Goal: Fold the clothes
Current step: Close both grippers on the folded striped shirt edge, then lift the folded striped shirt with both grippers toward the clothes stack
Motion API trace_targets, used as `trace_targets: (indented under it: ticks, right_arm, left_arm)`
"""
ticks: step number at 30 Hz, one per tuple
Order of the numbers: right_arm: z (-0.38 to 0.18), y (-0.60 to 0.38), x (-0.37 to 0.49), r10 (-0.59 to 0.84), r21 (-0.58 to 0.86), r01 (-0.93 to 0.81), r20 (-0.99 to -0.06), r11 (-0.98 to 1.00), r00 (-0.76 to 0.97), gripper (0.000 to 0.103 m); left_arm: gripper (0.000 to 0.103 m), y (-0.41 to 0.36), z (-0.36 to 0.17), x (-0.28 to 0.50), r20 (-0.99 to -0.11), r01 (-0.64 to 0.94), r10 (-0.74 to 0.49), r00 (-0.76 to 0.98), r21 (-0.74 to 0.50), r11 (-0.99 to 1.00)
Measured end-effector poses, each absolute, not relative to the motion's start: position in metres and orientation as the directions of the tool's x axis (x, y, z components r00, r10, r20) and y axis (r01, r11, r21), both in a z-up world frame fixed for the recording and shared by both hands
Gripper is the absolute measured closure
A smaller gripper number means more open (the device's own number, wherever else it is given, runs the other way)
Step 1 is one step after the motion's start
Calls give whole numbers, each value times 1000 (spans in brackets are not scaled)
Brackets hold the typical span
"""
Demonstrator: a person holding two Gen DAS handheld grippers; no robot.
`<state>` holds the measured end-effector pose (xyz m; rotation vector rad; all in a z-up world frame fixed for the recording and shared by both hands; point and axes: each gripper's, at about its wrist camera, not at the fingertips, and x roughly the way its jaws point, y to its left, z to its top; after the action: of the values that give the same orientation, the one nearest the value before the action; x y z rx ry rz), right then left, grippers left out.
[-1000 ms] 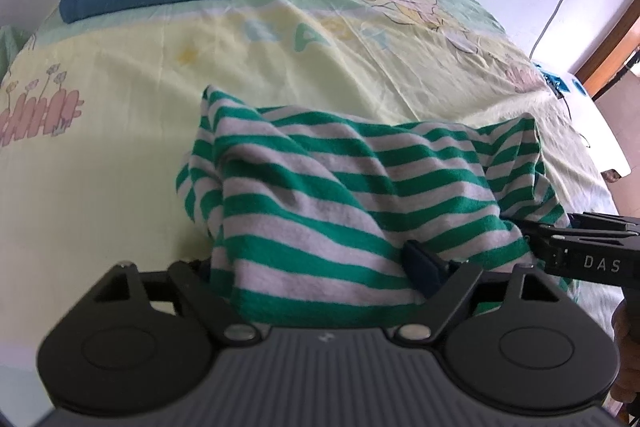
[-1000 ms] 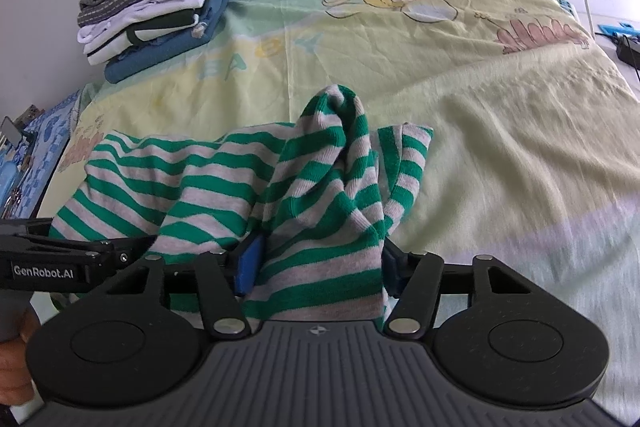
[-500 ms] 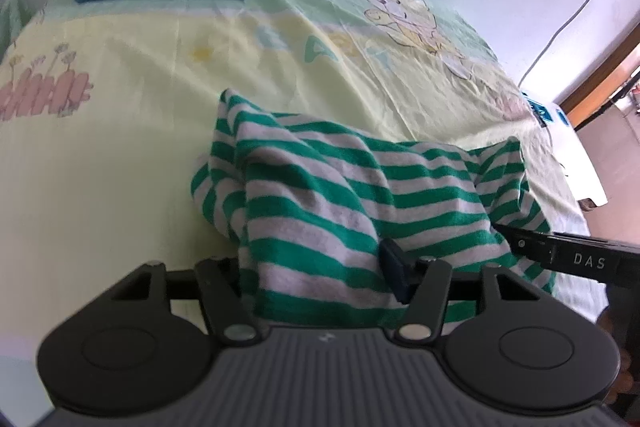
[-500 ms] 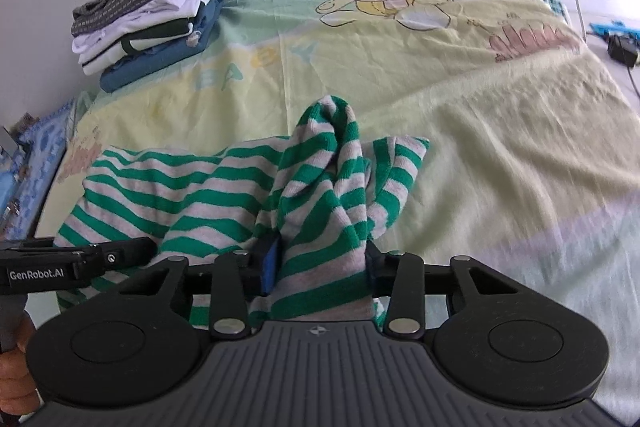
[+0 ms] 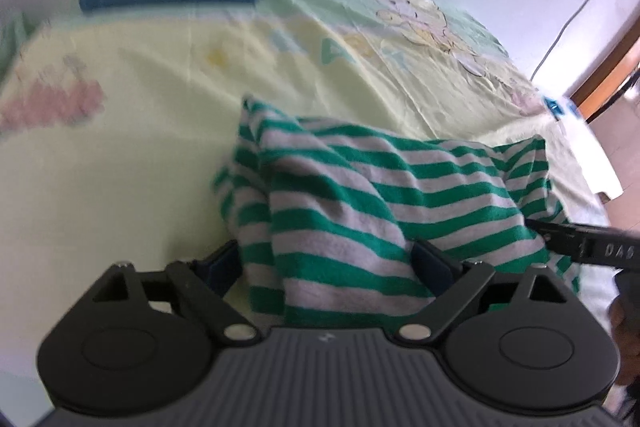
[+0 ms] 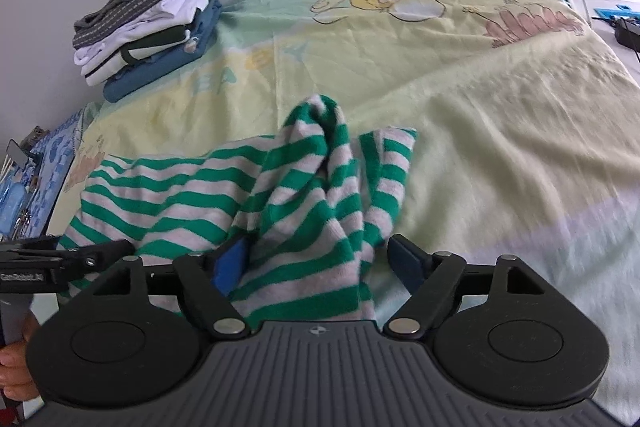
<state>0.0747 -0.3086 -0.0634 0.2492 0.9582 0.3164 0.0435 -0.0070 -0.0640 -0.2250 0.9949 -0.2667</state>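
At the near edge of the bed [image 6: 500,115], both grippers have released the striped shirt [image 6: 280,195], jaws spread. A fold seems just laid; next, regrip for another.

Both the left gripper [image 5: 326,261] and right gripper [image 6: 320,259] have spread their fingers wide, releasing the striped shirt [image 6: 248,195].

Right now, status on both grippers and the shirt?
Left gripper: fingers spread, shirt bunched between. Right gripper: open, gap beside one finger. Shirt crumpled on bed, unfolded. Stack sits far off.
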Motion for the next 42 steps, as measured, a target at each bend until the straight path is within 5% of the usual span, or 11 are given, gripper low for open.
trace_targets:
  ticks: [5, 14, 20, 42]
  right_arm:
    - [-64, -302, 76, 385, 340, -186, -747, 922, 542, 42]
    - [-55, -310, 72, 414, 381, -181, -721, 907, 555, 65]
    - [-38, -314, 72, 453, 423, -191, -698, 886, 555, 69]
    - [100, -251, 163, 689, 565, -404, -504, 719, 521, 70]
  left_arm:
    - [6, -30, -65, 40, -792, 143, -281, 542, -243, 959]
    - [55, -18, -52, 29, -760, 108, -324, 563, -321, 941]
    - [67, -20, -33, 22, -752, 91, -307, 583, -315, 945]
    - [68, 52, 148, 68, -626, -7, -113, 772, -185, 983]
